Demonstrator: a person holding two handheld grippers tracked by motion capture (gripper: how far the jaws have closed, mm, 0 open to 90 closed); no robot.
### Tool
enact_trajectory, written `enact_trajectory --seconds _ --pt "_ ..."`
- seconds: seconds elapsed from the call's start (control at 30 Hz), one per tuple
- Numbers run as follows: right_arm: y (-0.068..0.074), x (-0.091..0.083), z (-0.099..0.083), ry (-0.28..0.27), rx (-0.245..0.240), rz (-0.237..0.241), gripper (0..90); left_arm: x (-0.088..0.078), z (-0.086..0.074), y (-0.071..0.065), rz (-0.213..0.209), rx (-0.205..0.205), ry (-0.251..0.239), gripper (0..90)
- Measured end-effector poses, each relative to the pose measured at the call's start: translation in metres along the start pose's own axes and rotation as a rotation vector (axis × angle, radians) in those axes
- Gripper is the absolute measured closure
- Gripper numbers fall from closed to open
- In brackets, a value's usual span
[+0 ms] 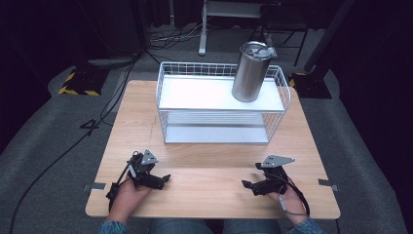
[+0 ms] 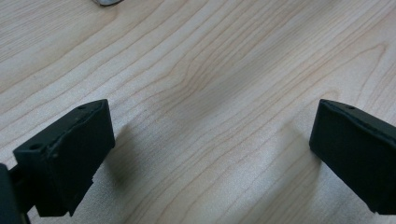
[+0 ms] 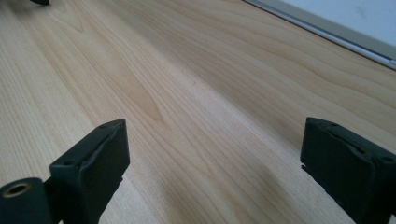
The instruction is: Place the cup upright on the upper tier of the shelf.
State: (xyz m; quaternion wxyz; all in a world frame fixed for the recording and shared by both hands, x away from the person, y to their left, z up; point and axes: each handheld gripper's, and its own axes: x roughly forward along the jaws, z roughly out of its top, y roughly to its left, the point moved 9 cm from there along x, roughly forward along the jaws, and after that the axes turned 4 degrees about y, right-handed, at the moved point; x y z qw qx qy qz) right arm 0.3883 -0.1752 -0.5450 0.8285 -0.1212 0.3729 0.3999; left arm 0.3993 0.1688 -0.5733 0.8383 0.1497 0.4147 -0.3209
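Tumbler, steel and lidded, stands upright on the top shelf of the white wire rack, toward its right end. Well in front of the rack we rest both grippers on the wooden table, probably ready to reach: left gripper and right gripper, jaws spread wide, empty.

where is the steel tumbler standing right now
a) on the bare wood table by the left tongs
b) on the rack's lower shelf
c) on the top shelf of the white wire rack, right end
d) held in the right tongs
c: the tall brushed-steel tumbler with a lid stands upright on the top shelf of the white wire rack, toward its right end, far from both open tongs.
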Motion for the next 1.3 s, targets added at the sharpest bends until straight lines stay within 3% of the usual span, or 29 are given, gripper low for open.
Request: enact_trajectory --seconds 0.5,0.7,0.77,0.93,1.3 --pt "-0.006 0.014 -0.015 0.026 0.007 -0.059 7.9 0.0 0.0 0.0 0.001 0.0 0.0 0.5" --pt "-0.009 0.016 -0.017 0.032 -0.037 -0.113 4.9 0.0 0.0 0.0 -0.001 0.001 0.0 0.5" --pt "-0.012 0.017 -0.018 0.045 -0.005 -0.136 0.2 0.0 0.0 0.0 0.0 0.001 0.0 0.5" --pt "-0.011 0.017 -0.018 0.045 0.013 -0.156 0.3 0.0 0.0 0.0 0.001 0.002 0.0 0.5" --pt "-0.011 0.017 -0.018 0.043 0.015 -0.157 0.2 0.0 0.0 0.0 0.002 0.001 -0.001 0.5"
